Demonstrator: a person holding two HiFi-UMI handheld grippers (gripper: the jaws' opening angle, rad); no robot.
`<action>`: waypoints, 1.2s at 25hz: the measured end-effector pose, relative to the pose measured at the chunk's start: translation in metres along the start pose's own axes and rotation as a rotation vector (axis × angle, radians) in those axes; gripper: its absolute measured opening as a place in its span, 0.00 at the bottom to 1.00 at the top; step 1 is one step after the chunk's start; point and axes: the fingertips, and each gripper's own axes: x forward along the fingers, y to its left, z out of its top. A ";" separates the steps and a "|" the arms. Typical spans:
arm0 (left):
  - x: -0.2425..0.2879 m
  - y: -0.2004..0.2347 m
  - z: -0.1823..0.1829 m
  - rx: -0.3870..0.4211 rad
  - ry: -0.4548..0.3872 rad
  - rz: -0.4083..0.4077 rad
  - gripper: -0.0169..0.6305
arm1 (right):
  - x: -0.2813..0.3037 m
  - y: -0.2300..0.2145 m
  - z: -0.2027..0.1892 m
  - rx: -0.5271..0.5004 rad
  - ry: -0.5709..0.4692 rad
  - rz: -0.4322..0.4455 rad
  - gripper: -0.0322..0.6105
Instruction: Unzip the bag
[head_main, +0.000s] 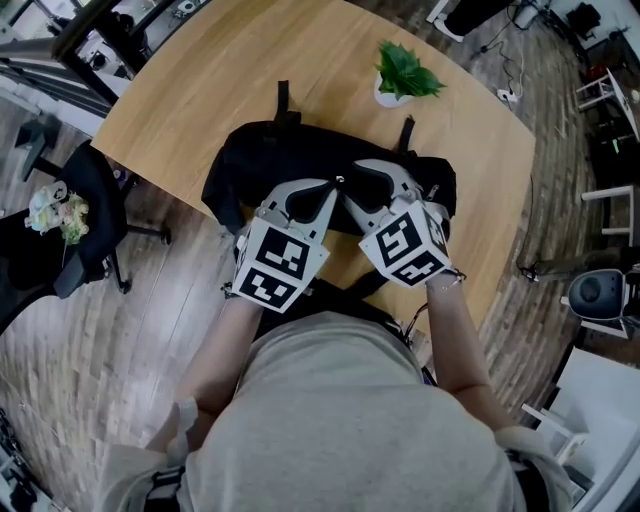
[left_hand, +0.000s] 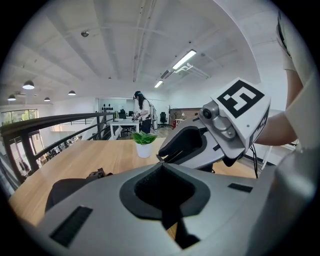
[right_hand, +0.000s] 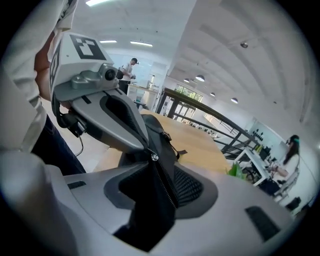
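A black bag (head_main: 300, 160) lies on a wooden table (head_main: 200, 90), close to the near edge in front of you, with a potted plant (head_main: 403, 75) well behind it. Both grippers meet nose to nose over the bag's top.

Your left gripper (head_main: 333, 188) has its jaws pressed together on a small metal piece at the end of the zip, which appears to be the zip pull (right_hand: 152, 157), though it is tiny in every view. Your right gripper (head_main: 356, 192) has its jaws spread. A fold of black cloth carrying the zip teeth (right_hand: 165, 182) runs between them, but the pads do not press on it.

The main risk is pulling before the right jaws clamp. With nothing anchoring the cloth, the whole bag is likely to slide with the pull instead of opening, perhaps off the near edge. The left grip is at the very tips, so a sideways tug could let the pull slip out. The grippers sit so close that they could knock together.
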 end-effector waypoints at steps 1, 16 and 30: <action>0.000 0.000 0.000 -0.001 0.000 0.002 0.05 | 0.001 0.001 -0.002 -0.012 0.012 -0.007 0.30; -0.008 0.016 -0.003 -0.045 -0.018 0.042 0.05 | -0.003 0.004 -0.007 0.046 0.022 -0.030 0.10; -0.031 0.046 -0.015 -0.066 -0.003 0.102 0.06 | -0.004 0.002 -0.008 0.119 0.012 -0.072 0.10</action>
